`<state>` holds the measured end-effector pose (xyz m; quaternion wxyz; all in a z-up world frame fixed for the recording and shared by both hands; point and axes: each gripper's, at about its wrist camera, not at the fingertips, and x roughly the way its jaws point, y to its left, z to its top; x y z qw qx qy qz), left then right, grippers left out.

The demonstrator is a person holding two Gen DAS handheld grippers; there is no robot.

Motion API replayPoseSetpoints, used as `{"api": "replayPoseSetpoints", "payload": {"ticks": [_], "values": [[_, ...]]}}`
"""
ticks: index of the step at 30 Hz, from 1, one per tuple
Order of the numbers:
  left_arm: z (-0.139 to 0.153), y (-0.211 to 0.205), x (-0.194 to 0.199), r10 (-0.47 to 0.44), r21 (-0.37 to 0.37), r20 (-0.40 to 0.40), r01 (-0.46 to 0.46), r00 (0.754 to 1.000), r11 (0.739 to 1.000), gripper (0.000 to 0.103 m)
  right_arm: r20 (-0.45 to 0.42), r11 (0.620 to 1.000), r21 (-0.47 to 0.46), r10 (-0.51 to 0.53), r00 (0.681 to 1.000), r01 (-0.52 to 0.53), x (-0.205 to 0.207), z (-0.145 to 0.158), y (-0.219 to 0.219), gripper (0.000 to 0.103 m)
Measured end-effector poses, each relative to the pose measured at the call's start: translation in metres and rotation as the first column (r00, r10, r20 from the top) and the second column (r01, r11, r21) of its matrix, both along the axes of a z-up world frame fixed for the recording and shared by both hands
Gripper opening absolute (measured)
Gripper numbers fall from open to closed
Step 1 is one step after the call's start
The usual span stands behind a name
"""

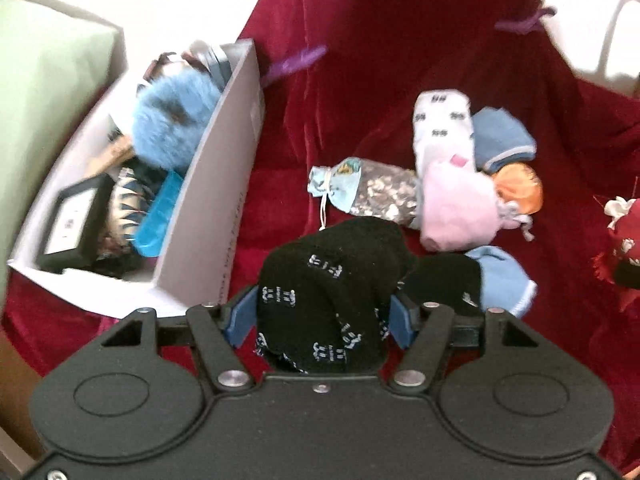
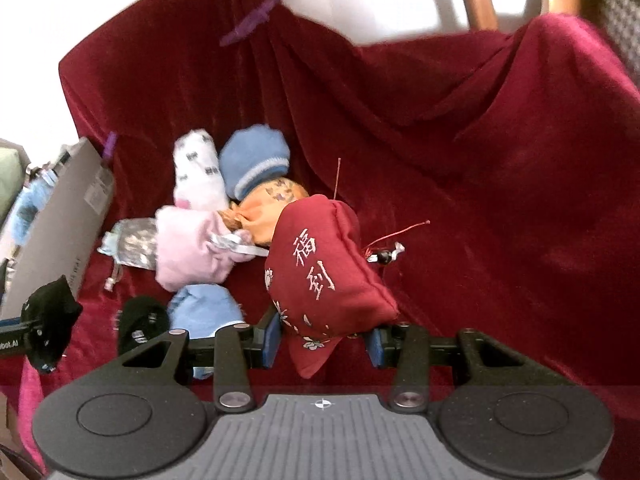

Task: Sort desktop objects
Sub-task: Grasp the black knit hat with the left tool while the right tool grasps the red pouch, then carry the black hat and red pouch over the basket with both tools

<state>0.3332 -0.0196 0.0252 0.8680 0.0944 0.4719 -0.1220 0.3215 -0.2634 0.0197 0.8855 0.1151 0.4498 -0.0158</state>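
Note:
My left gripper (image 1: 318, 318) is shut on a black rolled sock (image 1: 332, 288) with white marks, held above the red cloth (image 1: 380, 60); it also shows in the right wrist view (image 2: 52, 320). My right gripper (image 2: 322, 340) is shut on a dark red pouch (image 2: 320, 276) with embroidered characters. A pile lies ahead: a white sock (image 1: 440, 124), a blue sock (image 1: 502, 140), a pink sock (image 1: 456, 208), an orange pouch (image 1: 520, 188), a patterned drawstring pouch (image 1: 360, 188), a light blue sock (image 1: 504, 276) and another black sock (image 1: 444, 284).
A white cardboard box (image 1: 224, 184) at the left holds a fluffy blue item (image 1: 172, 124), a black framed box (image 1: 76, 220) and a blue case (image 1: 156, 216). A green bag (image 1: 48, 92) stands beside it. Purple clips (image 1: 296, 62) pin the cloth.

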Motion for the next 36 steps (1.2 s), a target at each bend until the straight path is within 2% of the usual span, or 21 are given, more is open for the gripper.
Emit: {"api": "replayPoseSetpoints", "payload": {"ticks": [4,8,11,16,21,29,33,36], "values": [[0.019,0.008,-0.025,-0.029,-0.019,0.003,0.029,1.000,0.999,0.062,0.033,1.000,0.004,-0.005,0.999,0.005,-0.022,0.020,0.004,0.042],[0.032,0.015,-0.047,-0.019,0.001,0.012,0.019,1.000,1.000,0.062,0.057,1.000,0.002,-0.018,0.998,0.017,-0.040,0.035,0.009,0.042],[0.036,0.023,-0.064,-0.024,0.004,-0.019,0.024,1.000,1.000,0.062,0.071,1.000,-0.016,-0.024,0.997,0.026,-0.058,0.045,0.016,0.042],[0.039,0.034,-0.105,-0.066,0.019,-0.039,0.067,0.997,0.998,0.062,0.088,1.000,0.001,0.004,0.996,-0.004,-0.097,0.062,0.032,0.042],[0.027,0.042,-0.155,-0.107,0.031,-0.059,0.109,0.992,0.994,0.062,0.094,0.999,0.009,0.040,0.995,-0.041,-0.148,0.068,0.052,0.043],[-0.013,0.056,-0.238,-0.144,0.023,-0.117,0.147,0.983,0.989,0.062,0.059,0.992,0.057,0.105,0.993,-0.108,-0.234,0.046,0.082,0.043],[-0.033,0.059,-0.259,-0.152,0.029,-0.152,0.158,0.977,0.987,0.062,0.028,0.989,0.097,0.112,0.993,-0.115,-0.259,0.024,0.092,0.043],[-0.051,0.058,-0.266,-0.136,0.062,-0.166,0.148,0.977,0.987,0.062,-0.018,0.991,0.101,0.091,0.996,-0.089,-0.266,0.003,0.098,0.043]]}}
